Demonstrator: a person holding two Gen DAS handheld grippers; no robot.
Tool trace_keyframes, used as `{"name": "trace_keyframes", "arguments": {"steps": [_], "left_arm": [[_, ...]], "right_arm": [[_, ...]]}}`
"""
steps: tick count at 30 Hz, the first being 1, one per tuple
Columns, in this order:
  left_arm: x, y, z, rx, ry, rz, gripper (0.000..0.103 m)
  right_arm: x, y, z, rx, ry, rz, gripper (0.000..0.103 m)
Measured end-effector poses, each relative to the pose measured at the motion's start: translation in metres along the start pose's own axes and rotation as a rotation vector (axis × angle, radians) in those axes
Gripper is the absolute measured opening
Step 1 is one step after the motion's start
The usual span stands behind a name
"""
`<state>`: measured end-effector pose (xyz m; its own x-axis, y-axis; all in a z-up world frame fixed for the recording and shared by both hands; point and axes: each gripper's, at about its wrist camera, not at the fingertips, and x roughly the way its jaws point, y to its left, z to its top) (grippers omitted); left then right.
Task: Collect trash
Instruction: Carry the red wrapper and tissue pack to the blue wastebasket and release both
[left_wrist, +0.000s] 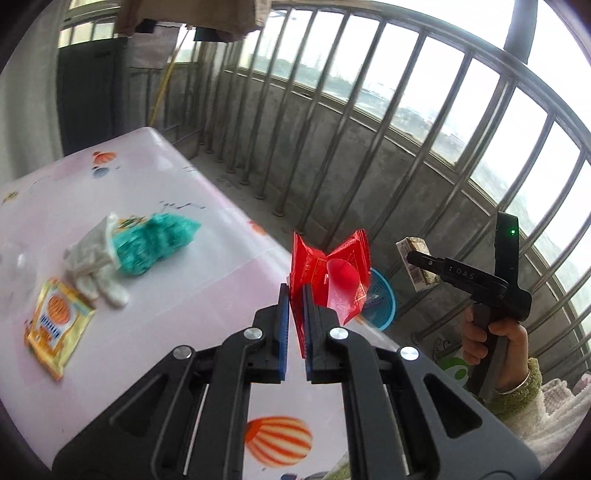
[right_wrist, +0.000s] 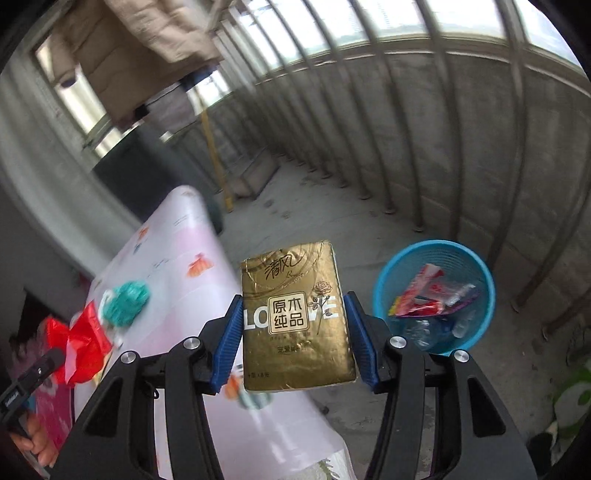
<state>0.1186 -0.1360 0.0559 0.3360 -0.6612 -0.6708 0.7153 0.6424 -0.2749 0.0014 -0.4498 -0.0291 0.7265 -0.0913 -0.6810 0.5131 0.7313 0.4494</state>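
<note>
My left gripper (left_wrist: 294, 291) is shut on a crumpled red wrapper (left_wrist: 332, 273), held up over the right edge of the pink table (left_wrist: 166, 314). In the right wrist view the right gripper (right_wrist: 293, 299) grips a gold tissue pack (right_wrist: 295, 317) by its two long sides, pads pressed against it. The pack hangs between the table edge and a blue basket (right_wrist: 380, 291) on the floor, which holds several wrappers. The left wrist view shows that same pack (left_wrist: 417, 264) to the right, in the right gripper, with a hand (left_wrist: 495, 336) on the handle.
On the table lie a teal bag (left_wrist: 151, 243), a white glove (left_wrist: 92, 262) and a yellow packet (left_wrist: 55, 328). The blue basket (left_wrist: 382, 299) shows behind the red wrapper. A concrete wall with metal railings (left_wrist: 369, 110) rings the balcony floor.
</note>
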Motion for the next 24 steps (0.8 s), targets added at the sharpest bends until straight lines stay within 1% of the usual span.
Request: {"name": "trace_keyframes", "arguments": {"steps": [3, 4, 6, 8, 11, 14, 16, 17, 18, 19, 20, 21, 24], "left_arm": [[0.051, -0.036, 0.026, 0.090, 0.067, -0.064, 0.005], [0.073, -0.049, 0.034, 0.117, 0.101, -0.085, 0.005], [0.113, -0.069, 0.043, 0.159, 0.167, -0.102, 0.005], [0.161, -0.088, 0.049, 0.203, 0.247, -0.109, 0.005], [0.222, -0.107, 0.049, 0.245, 0.333, -0.093, 0.005], [0.273, -0.123, 0.051, 0.276, 0.386, -0.078, 0.005], [0.299, -0.131, 0.054, 0.273, 0.406, -0.082, 0.005], [0.311, -0.135, 0.055, 0.267, 0.408, -0.084, 0.005], [0.322, -0.136, 0.057, 0.259, 0.407, -0.096, 0.008], [0.334, -0.137, 0.058, 0.243, 0.418, -0.113, 0.019], [0.344, -0.139, 0.057, 0.230, 0.434, -0.110, 0.026], [0.353, -0.138, 0.059, 0.217, 0.441, -0.105, 0.034], [0.359, -0.138, 0.060, 0.170, 0.447, -0.114, 0.035]], "right_arm": [[0.002, -0.058, 0.005, 0.183, -0.036, -0.092, 0.053], [0.003, -0.070, 0.005, 0.219, -0.040, -0.114, 0.053], [0.013, -0.098, 0.002, 0.299, -0.030, -0.154, 0.053], [0.023, -0.116, -0.001, 0.353, -0.016, -0.171, 0.053], [0.041, -0.140, -0.004, 0.422, 0.012, -0.192, 0.053], [0.060, -0.155, 0.003, 0.460, 0.025, -0.197, 0.053], [0.073, -0.169, 0.012, 0.486, 0.022, -0.192, 0.054], [0.080, -0.177, 0.018, 0.499, 0.022, -0.184, 0.057], [0.088, -0.184, 0.022, 0.506, 0.022, -0.173, 0.060], [0.094, -0.193, 0.026, 0.511, 0.022, -0.163, 0.072], [0.105, -0.202, 0.028, 0.526, 0.028, -0.169, 0.076], [0.113, -0.209, 0.029, 0.542, 0.033, -0.180, 0.076], [0.122, -0.219, 0.025, 0.576, 0.038, -0.215, 0.076]]}}
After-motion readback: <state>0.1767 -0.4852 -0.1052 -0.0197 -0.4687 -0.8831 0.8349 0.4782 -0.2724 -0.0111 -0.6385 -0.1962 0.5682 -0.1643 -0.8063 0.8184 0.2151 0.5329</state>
